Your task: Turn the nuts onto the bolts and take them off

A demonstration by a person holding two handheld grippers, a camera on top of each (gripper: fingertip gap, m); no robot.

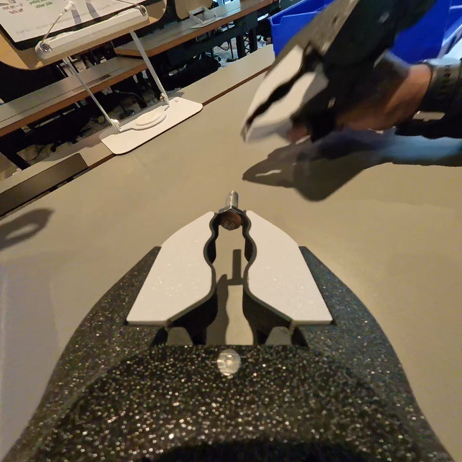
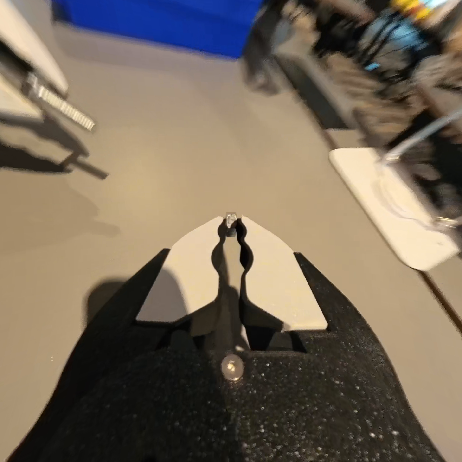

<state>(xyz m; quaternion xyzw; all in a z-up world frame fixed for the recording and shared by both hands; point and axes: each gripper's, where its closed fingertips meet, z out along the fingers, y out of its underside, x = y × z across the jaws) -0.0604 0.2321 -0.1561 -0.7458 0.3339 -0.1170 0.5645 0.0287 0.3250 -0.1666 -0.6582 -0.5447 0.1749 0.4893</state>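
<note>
The left gripper [image 1: 230,220], white fingers on a black speckled body, is clamping the hex head of a silver threaded steel bolt [image 1: 231,205], with the shank pointing forward and clear of the beige tabletop [image 1: 150,200]. In the right wrist view that bolt [image 2: 65,107] is showing at upper left, threads bare and tip free, no nut on it. The right gripper [image 2: 231,220], same white fingers, is pinching a small silver metal nut [image 2: 230,219] at the very tips, fingers nearly together on it; the view is blurred, so the nut's tilt is hard to tell. The two grippers are well apart, so this looks like the approach before threading on. To do it well: holding the bolt steady, bringing the nut's hole square onto the bolt tip, then rotating gently so the first thread is catching and not crossing. The tip grip looks thin, so the nut could slip. A blue plastic bin [image 2: 155,25] and a white stand base [image 1: 150,125] are sitting further back, out of the way.
</note>
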